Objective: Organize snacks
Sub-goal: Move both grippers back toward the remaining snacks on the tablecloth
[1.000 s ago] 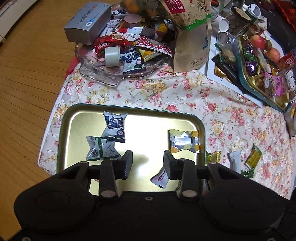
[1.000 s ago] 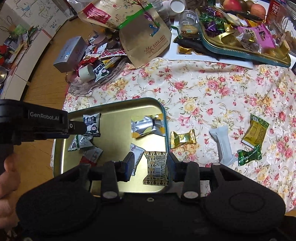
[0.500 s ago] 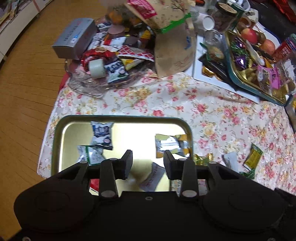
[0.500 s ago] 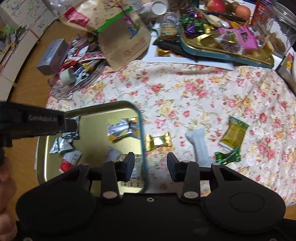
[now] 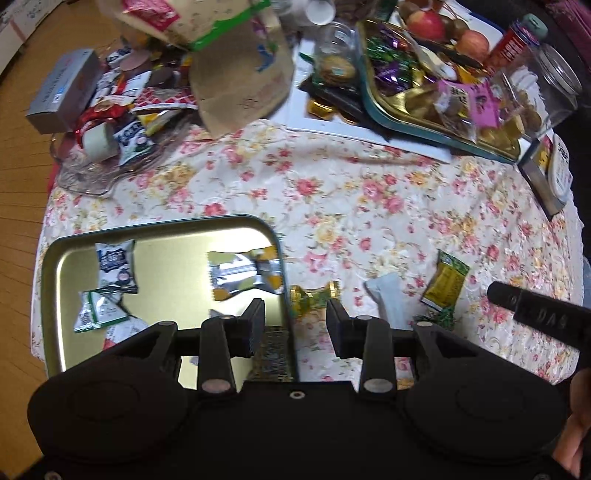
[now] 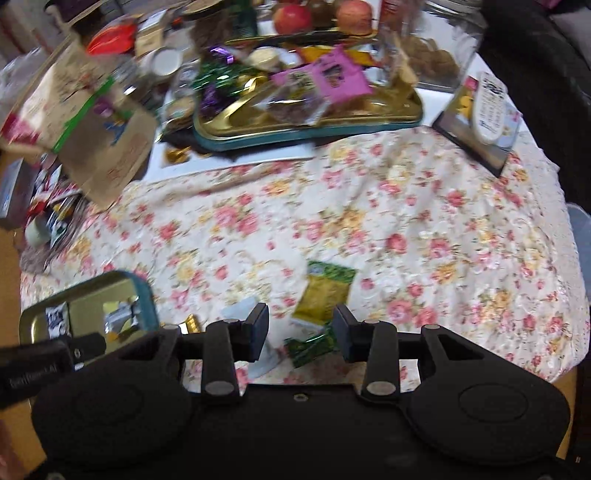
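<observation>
A gold metal tray (image 5: 51, 295) lies at the near left of the floral tablecloth and holds several wrapped snacks, among them a blue-and-white pack (image 5: 116, 266) and a silver-and-yellow pack (image 5: 243, 275). My left gripper (image 5: 295, 325) is open and empty over the tray's right rim. A gold candy (image 5: 314, 295), a white bar (image 5: 386, 299) and a yellow-green pack (image 5: 445, 278) lie on the cloth right of the tray. My right gripper (image 6: 300, 332) is open and empty above a green candy (image 6: 310, 345), near the yellow-green pack (image 6: 325, 295).
A second tray (image 5: 424, 122) full of sweets stands at the back right, with apples (image 5: 424, 26) and a glass jar (image 5: 546, 88) behind it. A brown paper bag (image 5: 236, 66) and a glass dish (image 5: 85, 177) of snacks are at the back left. Wooden floor lies left.
Both grippers moved right. The right one let go of a brown patterned pack into the tray and now hovers over the loose snacks on the cloth. The left one is at the tray's right rim.
</observation>
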